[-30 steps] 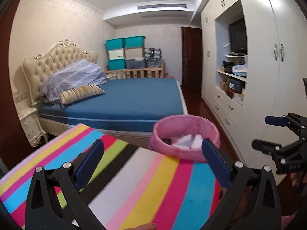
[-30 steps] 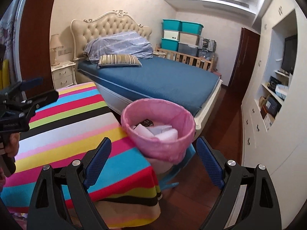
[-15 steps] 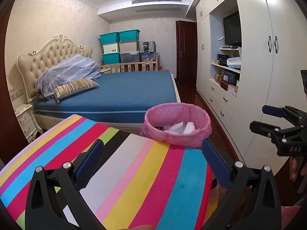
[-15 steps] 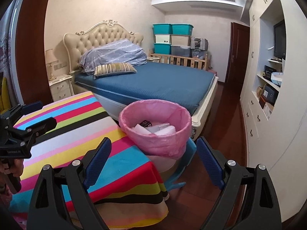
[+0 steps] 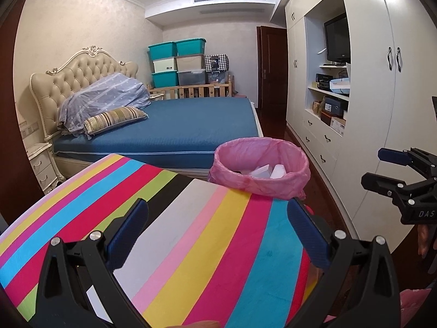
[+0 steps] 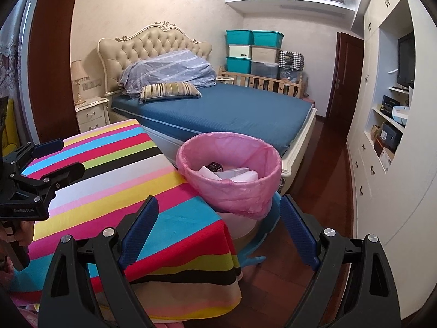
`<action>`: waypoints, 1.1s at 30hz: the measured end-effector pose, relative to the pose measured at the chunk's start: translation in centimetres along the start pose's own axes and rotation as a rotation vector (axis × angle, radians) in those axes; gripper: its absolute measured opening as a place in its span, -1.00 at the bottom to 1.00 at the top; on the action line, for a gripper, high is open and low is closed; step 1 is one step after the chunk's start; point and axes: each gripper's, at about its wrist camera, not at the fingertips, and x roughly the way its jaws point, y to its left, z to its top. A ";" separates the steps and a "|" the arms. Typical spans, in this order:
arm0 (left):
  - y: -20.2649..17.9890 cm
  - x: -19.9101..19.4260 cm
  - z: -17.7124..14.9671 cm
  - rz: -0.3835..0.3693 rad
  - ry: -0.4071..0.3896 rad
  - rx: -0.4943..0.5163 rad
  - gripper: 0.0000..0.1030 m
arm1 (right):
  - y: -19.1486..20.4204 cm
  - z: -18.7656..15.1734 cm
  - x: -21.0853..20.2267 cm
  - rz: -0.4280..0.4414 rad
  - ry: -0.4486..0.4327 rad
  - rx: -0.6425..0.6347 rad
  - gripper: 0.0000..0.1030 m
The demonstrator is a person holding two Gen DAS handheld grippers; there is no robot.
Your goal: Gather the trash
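Jaws of both grippers spread wide, holding nothing; pink-lined bin (image 6: 229,175) holds white and dark scraps.

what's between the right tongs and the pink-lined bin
Nothing visible. The right tongs hang open and empty, aimed at the pink-lined bin, with only open air between. The striped tablecloth lies left of that line, and the left tongs are off at the far left.

Both tools have pulled back and higher from the pink-lined bin (image 6: 229,169), still spread wide.
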 end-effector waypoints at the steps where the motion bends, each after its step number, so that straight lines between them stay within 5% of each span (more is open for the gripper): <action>1: 0.0 0.0 0.0 0.001 0.001 -0.001 0.91 | 0.0 0.0 0.0 0.001 0.000 0.001 0.65; 33: -0.8 0.9 0.1 -0.056 -0.008 0.029 0.91 | -1.0 -0.6 -0.7 -0.025 -0.024 0.038 0.65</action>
